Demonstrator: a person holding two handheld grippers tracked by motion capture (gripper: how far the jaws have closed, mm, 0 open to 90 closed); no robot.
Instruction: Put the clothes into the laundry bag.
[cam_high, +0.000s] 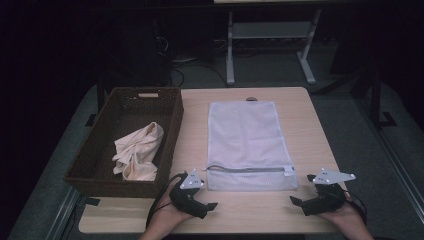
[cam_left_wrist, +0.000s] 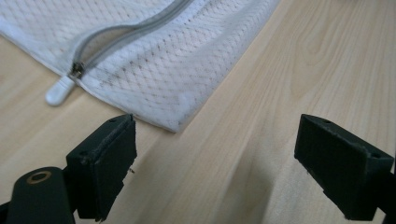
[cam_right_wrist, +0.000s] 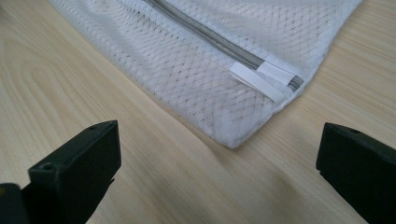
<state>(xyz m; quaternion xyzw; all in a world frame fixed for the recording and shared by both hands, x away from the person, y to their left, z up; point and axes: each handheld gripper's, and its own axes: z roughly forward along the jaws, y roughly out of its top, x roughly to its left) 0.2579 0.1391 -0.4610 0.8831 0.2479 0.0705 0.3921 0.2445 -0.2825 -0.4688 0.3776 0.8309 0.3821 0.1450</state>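
Observation:
A white mesh laundry bag (cam_high: 247, 137) lies flat in the middle of the table, its grey zipper (cam_high: 245, 169) running across near the front edge. My left gripper (cam_high: 202, 192) rests open on the table by the bag's front left corner. The left gripper view shows that corner (cam_left_wrist: 173, 123), the zipper slider (cam_left_wrist: 77, 70) and its white pull tab (cam_left_wrist: 58, 93) just beyond the spread jaws of the left gripper (cam_left_wrist: 217, 140). My right gripper (cam_high: 302, 189) sits open by the front right corner; the right gripper (cam_right_wrist: 219, 140) faces the corner (cam_right_wrist: 231, 140) and a white loop tab (cam_right_wrist: 261, 79).
A dark woven basket (cam_high: 172, 125) stands along the table's left side with a crumpled cream cloth (cam_high: 137, 152) inside. The wooden table (cam_high: 250, 212) has a bare strip in front of the bag. White table legs (cam_high: 230, 45) stand on the floor beyond.

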